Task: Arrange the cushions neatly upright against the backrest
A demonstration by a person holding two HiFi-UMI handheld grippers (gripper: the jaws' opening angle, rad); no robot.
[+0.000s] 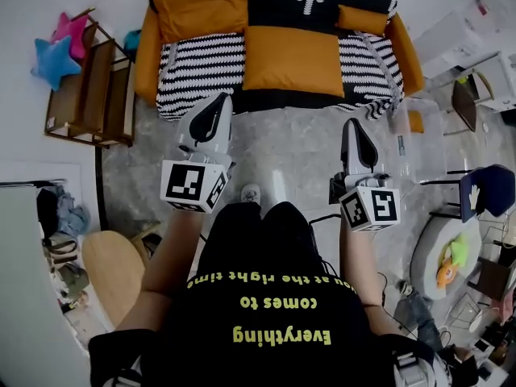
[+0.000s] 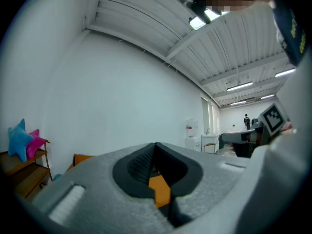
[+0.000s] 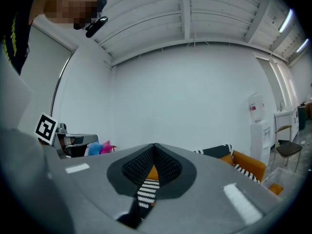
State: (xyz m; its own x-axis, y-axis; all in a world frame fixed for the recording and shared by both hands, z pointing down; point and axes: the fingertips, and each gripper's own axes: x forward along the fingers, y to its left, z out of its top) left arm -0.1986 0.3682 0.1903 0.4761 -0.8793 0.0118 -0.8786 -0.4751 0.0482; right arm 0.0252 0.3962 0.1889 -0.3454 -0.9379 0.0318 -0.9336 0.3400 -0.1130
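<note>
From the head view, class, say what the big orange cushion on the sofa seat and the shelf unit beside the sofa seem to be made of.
Orange cushion: probably woven fabric over soft filling; matte surface, rounded edges. Shelf unit: apparently wood, brown with flat boards and slight sheen; laminate cannot be ruled out.

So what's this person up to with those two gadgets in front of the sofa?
A person stands facing a sofa with a hand-held gripper in each hand. The left hand-held gripper and the right hand-held gripper are both shut, hold nothing and point at the sofa from short of it. One orange cushion lies on the seat in the middle, a second cushion sits at the back left, and a small cushion at the back right. None is being touched.
</note>
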